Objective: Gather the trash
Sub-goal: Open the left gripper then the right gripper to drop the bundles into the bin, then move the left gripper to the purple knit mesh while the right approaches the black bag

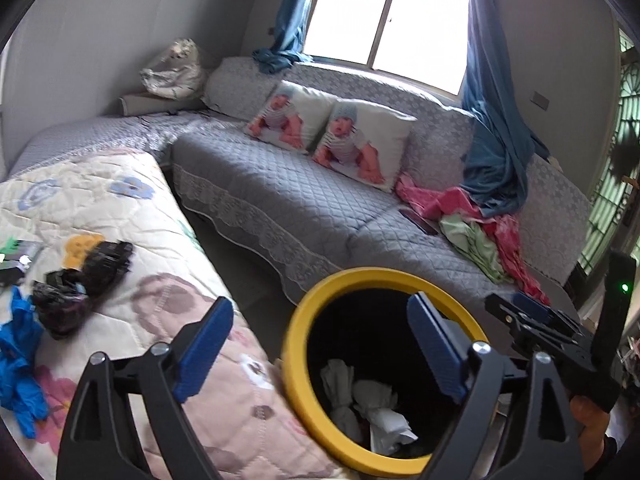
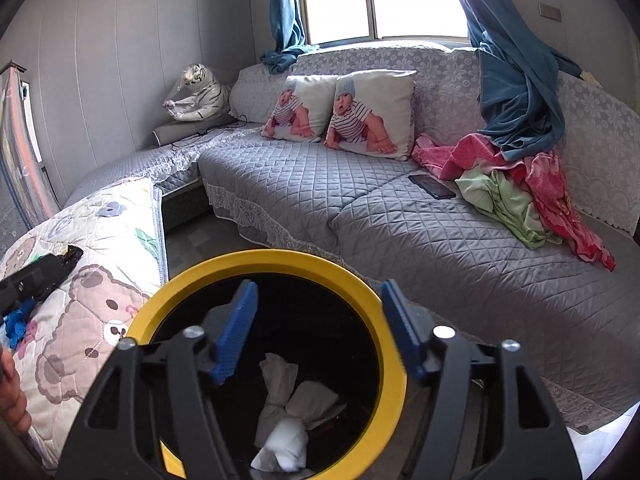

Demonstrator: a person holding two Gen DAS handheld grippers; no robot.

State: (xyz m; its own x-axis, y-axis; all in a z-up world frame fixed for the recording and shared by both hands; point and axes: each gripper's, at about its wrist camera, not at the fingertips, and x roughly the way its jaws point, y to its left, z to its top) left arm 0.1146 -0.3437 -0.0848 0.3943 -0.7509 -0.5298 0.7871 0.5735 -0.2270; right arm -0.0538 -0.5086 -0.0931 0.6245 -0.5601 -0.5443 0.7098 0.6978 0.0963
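Crumpled white paper trash (image 2: 286,416) lies inside the yellow-rimmed black bin (image 2: 394,364) beside the floral quilted bed (image 1: 132,200). Both the left tool (image 1: 320,354) and right tool (image 2: 316,330) hang above it, blue pads spread, pinching nothing.

A left gripper (image 1: 320,348) with blue pads stands wide open and empty above a black trash bin (image 1: 304,364) with a yellow rim. Crumpled white paper (image 1: 372,408) lies inside the bin. To the left, a floral quilt (image 1: 120,208) holds black wrappers (image 1: 80,284) and a blue glove (image 1: 20,364). Behind is a grey quilted sofa (image 1: 288,192) with two cushions (image 1: 328,132). At far right, the right gripper (image 1: 536,312) is partly visible.
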